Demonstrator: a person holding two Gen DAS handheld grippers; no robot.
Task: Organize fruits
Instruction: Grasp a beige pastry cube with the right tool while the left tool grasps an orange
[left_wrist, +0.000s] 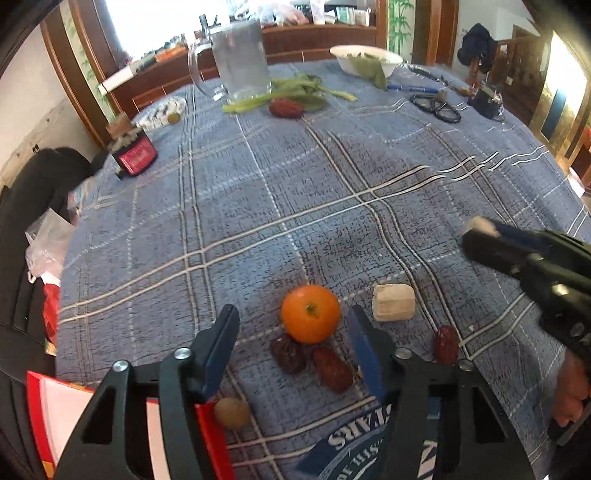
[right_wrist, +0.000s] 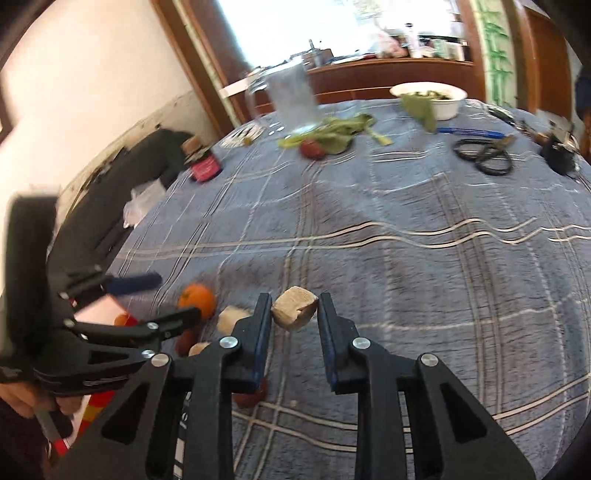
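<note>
**Pale chunk gripped at the bench, tangerine between open jaws**

Blue plaid cloth (left_wrist: 332, 192) covers the bench, with a glass jug (left_wrist: 236, 55), leafy greens (left_wrist: 295, 90), a white bowl (left_wrist: 365, 59) and black scissors (left_wrist: 437, 107) along its far side. Near the front edge lies the fruit: a tangerine (left_wrist: 310, 314), two dark red dates (left_wrist: 310, 362) touching just below it, a third date (left_wrist: 446, 344) off to the right, and a pale cut chunk (left_wrist: 393, 302) lying beside the tangerine. A small tan round fruit (left_wrist: 232, 412) sits by a red box (left_wrist: 40, 417).

The left gripper (left_wrist: 295, 332) hangs over the tangerine with its jaws spread wide, the fruit between the blue pads but untouched. The right gripper (right_wrist: 295, 314) has its jaws closed narrowly on another pale chunk (right_wrist: 294, 309), clamped between its tips above the cloth. A hand (left_wrist: 570, 391) holds its handle.
</note>
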